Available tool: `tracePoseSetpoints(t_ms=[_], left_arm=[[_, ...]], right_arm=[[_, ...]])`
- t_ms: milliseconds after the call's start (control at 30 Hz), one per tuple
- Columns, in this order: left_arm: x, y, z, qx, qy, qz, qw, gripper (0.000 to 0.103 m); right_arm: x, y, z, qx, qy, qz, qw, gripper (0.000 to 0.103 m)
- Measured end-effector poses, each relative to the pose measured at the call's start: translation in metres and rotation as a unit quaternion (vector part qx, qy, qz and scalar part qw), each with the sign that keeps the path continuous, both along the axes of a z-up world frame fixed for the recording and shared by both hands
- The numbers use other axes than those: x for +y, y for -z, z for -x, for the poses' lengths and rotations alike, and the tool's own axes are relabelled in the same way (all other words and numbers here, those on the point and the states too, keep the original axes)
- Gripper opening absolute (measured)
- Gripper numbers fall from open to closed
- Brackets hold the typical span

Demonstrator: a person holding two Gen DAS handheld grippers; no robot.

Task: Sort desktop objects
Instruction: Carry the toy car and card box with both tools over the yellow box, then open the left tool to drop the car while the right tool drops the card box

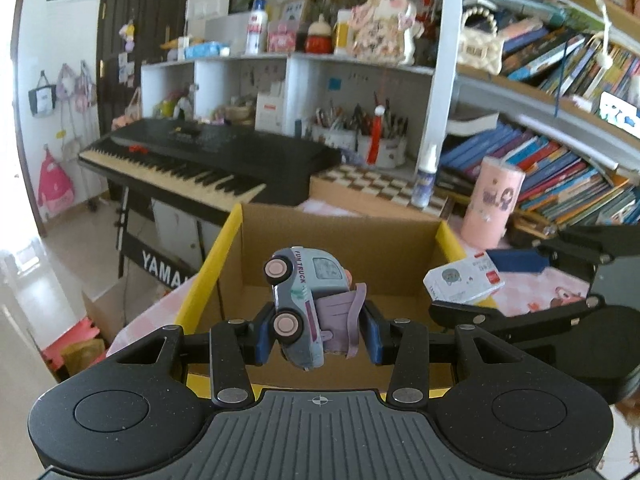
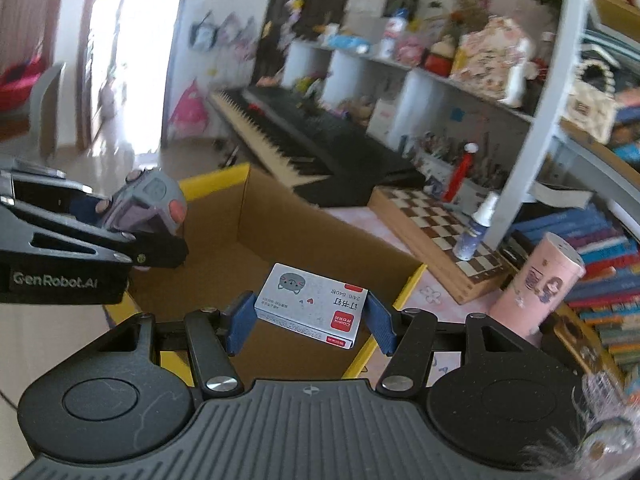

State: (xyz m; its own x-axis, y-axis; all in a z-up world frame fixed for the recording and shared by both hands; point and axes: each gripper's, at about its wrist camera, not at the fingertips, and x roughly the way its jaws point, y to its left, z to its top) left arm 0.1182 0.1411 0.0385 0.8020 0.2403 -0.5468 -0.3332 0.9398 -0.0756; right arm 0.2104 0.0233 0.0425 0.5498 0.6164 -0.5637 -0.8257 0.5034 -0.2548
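So the left claw (image 1: 316,334) is clenched on a pale blue plastic toy truck with pink wheels (image 1: 302,300), tipped on its side mid-frame, hanging over the open brown cardboard box with yellow rim (image 1: 230,236). Looks light and rigid but rounded and slick, so I'd keep pinching the flat flanks, not the wheels. The right claw (image 2: 310,322) grips a small white cardboard staple box (image 2: 312,306) by its short ends, also above the box; light, a bit crushable I'd guess.
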Motion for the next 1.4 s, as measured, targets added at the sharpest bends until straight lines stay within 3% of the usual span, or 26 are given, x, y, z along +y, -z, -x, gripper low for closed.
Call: tracePoseSetpoints(t_ms=[333,867,1067,1400], left_arm=[[0.011,0.019,-0.022,0.053,0.0,0.021,0.9984,0.042],[0.014,0.041,-0.054,0.125,0.011,0.022,0.9918,0.042],[0.012,0.046,-0.062,0.144,0.019,0.018,0.9893,0.042],[0.008,0.053,-0.069,0.159,0.026,0.016,0.9868,0.042]], right_arm=[[0.03,0.02,-0.035,-0.016,-0.095,0.108,0.989,0.057],[0.069,0.051,-0.06,-0.001,-0.217,0.24,0.946,0.057],[0.075,0.062,-0.066,0.008,-0.24,0.268,0.933,0.057],[0.081,0.069,-0.072,0.017,-0.265,0.28,0.922,0.057]])
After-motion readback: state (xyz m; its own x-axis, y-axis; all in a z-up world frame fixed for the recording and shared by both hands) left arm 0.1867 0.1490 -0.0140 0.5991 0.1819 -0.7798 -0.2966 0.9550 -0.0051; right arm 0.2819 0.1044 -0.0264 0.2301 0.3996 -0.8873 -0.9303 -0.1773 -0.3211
